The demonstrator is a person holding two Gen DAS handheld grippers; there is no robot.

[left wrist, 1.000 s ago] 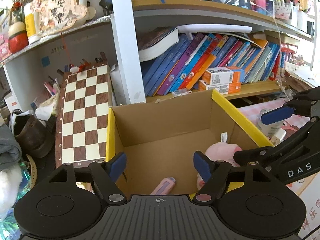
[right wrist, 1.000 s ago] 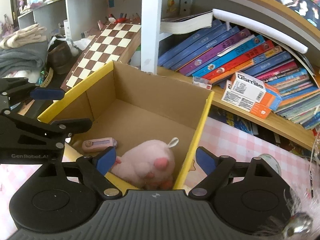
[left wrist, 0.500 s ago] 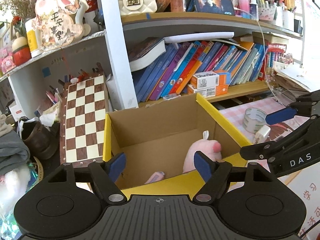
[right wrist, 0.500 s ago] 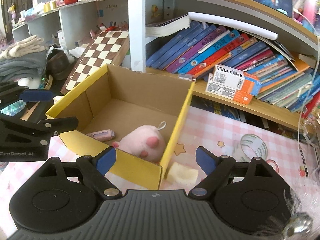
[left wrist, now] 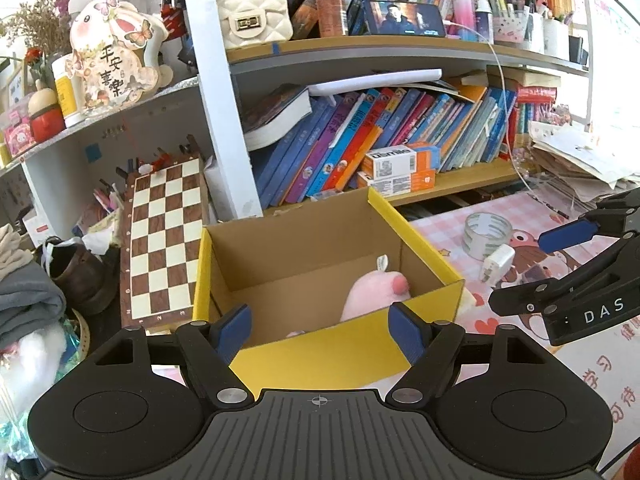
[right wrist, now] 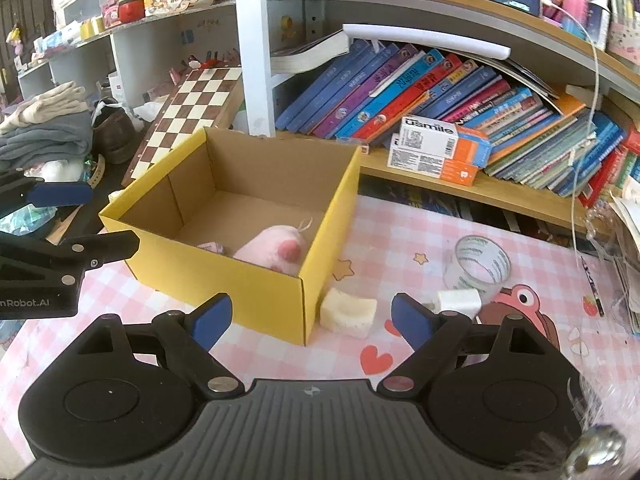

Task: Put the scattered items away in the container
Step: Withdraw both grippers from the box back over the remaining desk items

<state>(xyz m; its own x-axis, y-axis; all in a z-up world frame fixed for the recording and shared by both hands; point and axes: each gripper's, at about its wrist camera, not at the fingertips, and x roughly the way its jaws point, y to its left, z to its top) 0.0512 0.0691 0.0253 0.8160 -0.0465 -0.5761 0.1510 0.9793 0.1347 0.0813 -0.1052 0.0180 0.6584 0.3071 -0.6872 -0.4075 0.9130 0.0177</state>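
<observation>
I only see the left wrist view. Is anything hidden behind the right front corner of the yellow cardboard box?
Observer: Yes. A cream foam block lies on the pink checked tablecloth, close beside that corner of the yellow cardboard box.
Operator: Is the right gripper holding anything?
Observer: No. The right gripper is open, with nothing between its fingers.
Operator: What's next to the pink plush toy inside?
Observer: A small pink case lies on the box floor, just beside the pink plush toy.

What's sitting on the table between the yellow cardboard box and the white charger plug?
In the right wrist view, a pale foam block lies between yellow cardboard box and white charger plug.
</observation>
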